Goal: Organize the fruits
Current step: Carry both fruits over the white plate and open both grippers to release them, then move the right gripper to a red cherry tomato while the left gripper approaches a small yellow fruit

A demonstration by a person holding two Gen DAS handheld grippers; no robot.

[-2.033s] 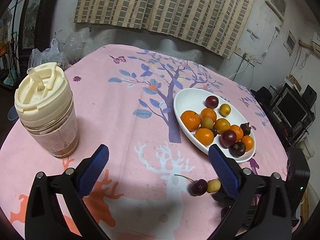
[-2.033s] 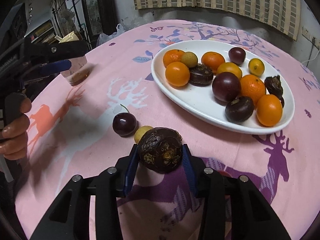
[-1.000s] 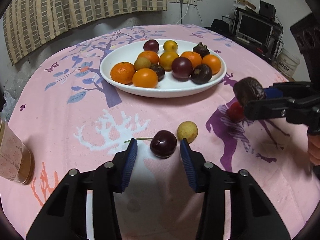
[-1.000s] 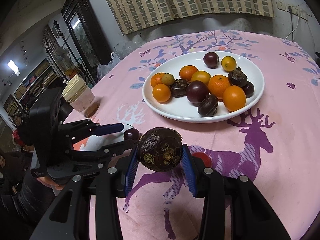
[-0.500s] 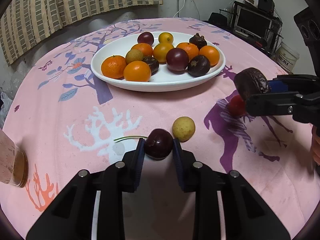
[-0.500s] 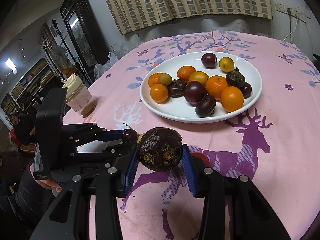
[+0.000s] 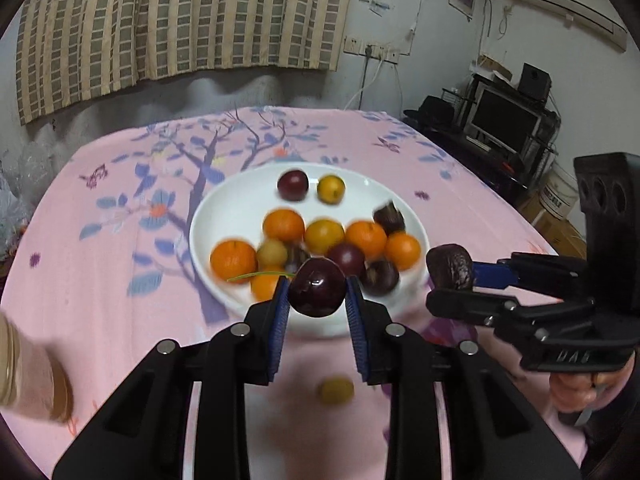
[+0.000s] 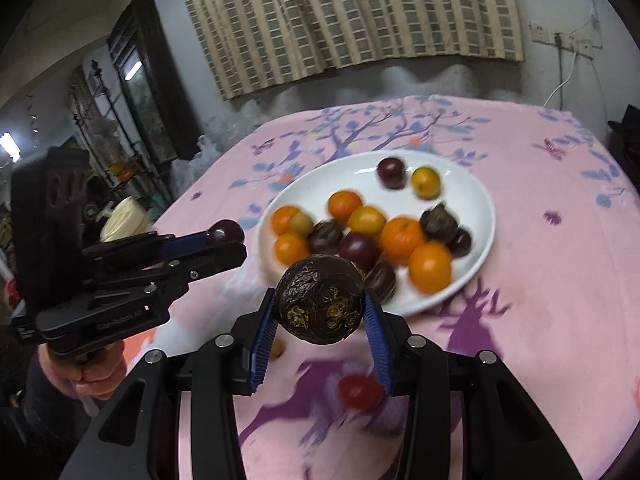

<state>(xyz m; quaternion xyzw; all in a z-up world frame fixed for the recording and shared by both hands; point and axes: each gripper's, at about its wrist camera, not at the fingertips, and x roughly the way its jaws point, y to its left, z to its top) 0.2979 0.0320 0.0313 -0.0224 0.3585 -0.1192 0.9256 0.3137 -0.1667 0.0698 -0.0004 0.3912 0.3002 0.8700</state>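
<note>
Left wrist view: left gripper (image 7: 318, 300) clamps cherry (image 7: 317, 287) near plate (image 7: 208, 280); light, soft, slippery, best held across its middle. Right gripper (image 8: 320, 312) clamps wrinkled dark fruit (image 8: 320, 300), judged firmer-skinned.

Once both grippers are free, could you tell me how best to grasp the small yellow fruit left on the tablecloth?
Grip the yellow fruit across its widest middle, coming from above. It looks small, roundish and stemless, lying alone on the pink tablecloth.
</note>
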